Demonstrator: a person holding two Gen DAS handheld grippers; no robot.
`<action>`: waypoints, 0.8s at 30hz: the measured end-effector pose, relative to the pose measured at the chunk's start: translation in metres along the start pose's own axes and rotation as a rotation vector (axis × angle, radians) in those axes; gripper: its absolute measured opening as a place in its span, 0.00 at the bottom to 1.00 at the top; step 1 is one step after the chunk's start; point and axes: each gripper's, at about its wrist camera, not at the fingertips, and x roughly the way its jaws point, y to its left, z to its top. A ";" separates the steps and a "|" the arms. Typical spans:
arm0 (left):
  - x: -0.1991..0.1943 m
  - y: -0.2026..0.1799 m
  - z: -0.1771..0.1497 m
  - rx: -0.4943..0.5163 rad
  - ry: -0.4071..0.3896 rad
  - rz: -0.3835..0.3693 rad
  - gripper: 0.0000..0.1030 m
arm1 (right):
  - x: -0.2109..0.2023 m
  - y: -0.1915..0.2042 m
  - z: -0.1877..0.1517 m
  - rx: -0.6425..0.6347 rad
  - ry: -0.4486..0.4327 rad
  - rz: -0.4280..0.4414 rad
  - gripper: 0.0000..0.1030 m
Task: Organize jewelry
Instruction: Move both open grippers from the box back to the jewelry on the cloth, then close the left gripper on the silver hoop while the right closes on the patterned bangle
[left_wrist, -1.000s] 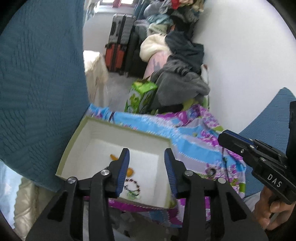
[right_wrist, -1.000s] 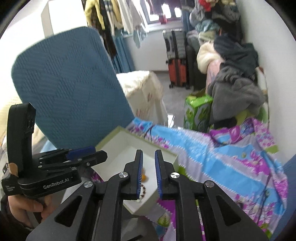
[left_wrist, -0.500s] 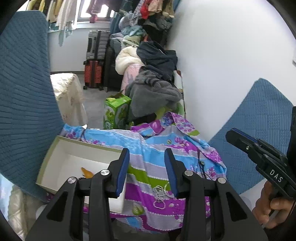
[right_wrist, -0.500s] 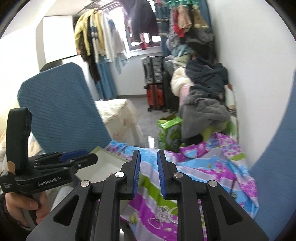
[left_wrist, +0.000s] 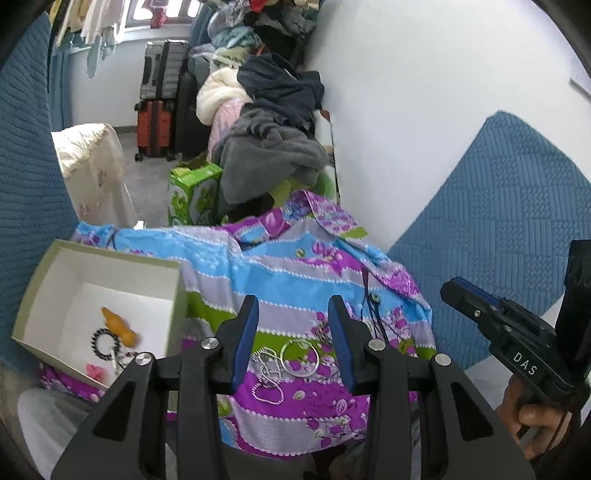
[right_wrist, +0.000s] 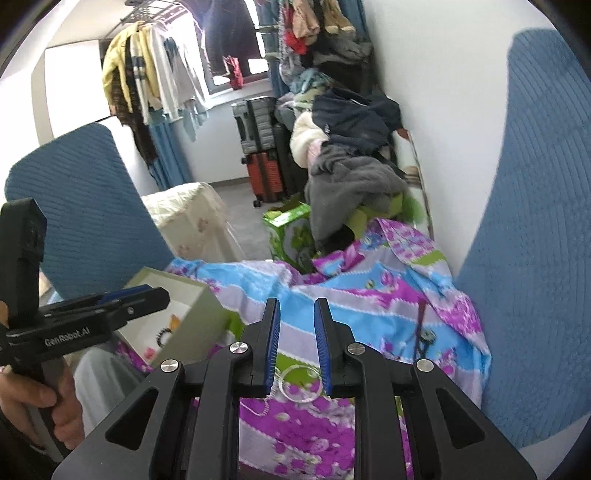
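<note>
While both hands hold their tools above a floral cloth (left_wrist: 288, 266) striped in blue, purple, green and grey, the loose jewelry lies on that cloth just ahead of the fingers. The left tool (left_wrist: 291, 343) has its blue-padded jaws moderately apart with nothing gripped; seen between them are a clear bangle (left_wrist: 300, 353) and, just left of it, a silver bead chain (left_wrist: 266, 376) in a loose tangle. The right tool (right_wrist: 297, 347) has its jaws narrowly apart and empty, pointing down at the same bangle, which shows just below the tips. A dark cord with a round pendant (left_wrist: 375, 298) lies on the cloth further right. To the left, on the cloth's edge, sits an open shallow box (left_wrist: 99, 254) with a white interior; inside it are an orange piece (left_wrist: 120, 325), a dark beaded bracelet (left_wrist: 105, 343) and something small and pink (left_wrist: 96, 370). Blue quilted cushions (left_wrist: 509, 206) stand on either side. Beyond, a heap of clothes (left_wrist: 269, 147), a green carton (left_wrist: 194, 192) and stacked suitcases (left_wrist: 160, 92) fill the room.
</note>
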 end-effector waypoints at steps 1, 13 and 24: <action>0.007 -0.001 -0.004 0.001 0.010 -0.006 0.39 | 0.001 -0.003 -0.004 0.005 0.001 -0.001 0.17; 0.104 -0.003 -0.056 0.023 0.191 -0.050 0.32 | 0.085 -0.054 -0.069 0.062 0.131 0.006 0.18; 0.175 -0.008 -0.073 0.100 0.297 0.015 0.27 | 0.168 -0.091 -0.089 0.090 0.323 -0.030 0.23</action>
